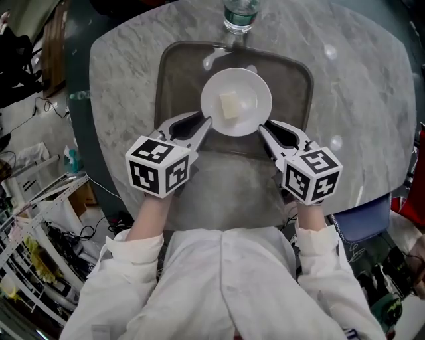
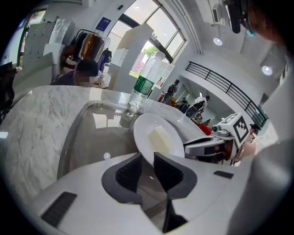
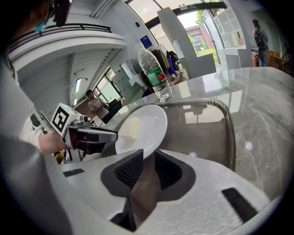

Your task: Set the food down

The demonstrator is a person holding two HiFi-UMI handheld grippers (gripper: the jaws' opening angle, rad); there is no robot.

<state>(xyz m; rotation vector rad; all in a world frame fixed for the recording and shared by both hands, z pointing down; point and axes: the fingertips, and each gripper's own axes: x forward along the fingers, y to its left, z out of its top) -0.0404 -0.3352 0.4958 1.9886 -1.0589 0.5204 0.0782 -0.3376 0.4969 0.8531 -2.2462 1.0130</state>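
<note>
A white plate [image 1: 247, 99] with a pale yellow block of food [image 1: 230, 105] on it is over the grey tray [image 1: 174, 73]. My left gripper [image 1: 207, 123] is shut on the plate's near left rim, my right gripper [image 1: 262, 127] on its near right rim. In the left gripper view the plate [image 2: 146, 131] with the food [image 2: 160, 139] has its rim pinched at the left gripper [image 2: 147, 167]. The right gripper view shows the plate [image 3: 149, 126] pinched the same way at the right gripper [image 3: 148, 164]. Whether the plate touches the tray I cannot tell.
A plastic water bottle [image 1: 240, 14] with a green label stands at the tray's far edge on the marble table [image 1: 119, 66]. The tray has a raised rim [image 3: 229, 128]. Clutter and cables lie on the floor to the left. People stand in the background of both gripper views.
</note>
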